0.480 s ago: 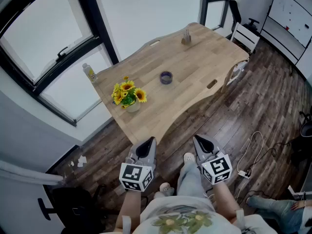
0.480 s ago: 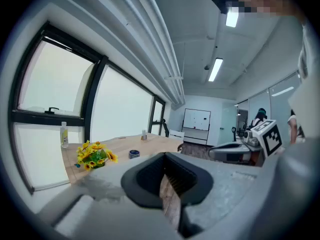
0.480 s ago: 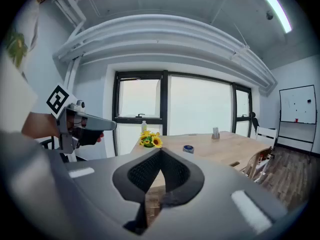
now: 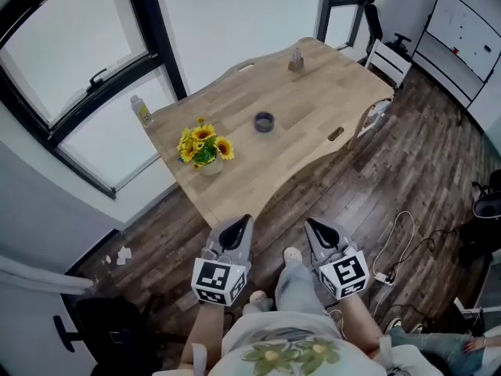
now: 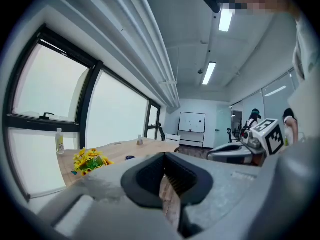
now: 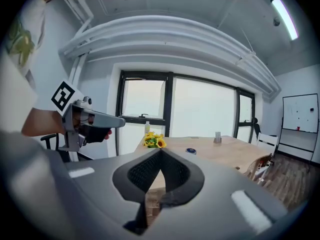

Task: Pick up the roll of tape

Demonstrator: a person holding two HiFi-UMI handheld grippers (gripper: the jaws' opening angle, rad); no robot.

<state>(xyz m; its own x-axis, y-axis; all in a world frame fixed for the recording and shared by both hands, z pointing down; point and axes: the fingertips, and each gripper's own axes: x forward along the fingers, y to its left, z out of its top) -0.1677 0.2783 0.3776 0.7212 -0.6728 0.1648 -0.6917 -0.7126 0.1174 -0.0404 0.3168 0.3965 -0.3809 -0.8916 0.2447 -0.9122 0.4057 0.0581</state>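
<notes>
Barely anything has changed: my left gripper (image 4: 236, 229) and right gripper (image 4: 318, 229) stay clenched and empty (both over the floor (image 4: 376, 180)), so the roll of tape (image 4: 264, 121), mid-way across the table (image 4: 313, 92), lies well ahead, unreached.

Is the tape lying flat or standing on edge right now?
Lying flat: the head view shows the tape as a ring with its hole facing up on the table.
</notes>
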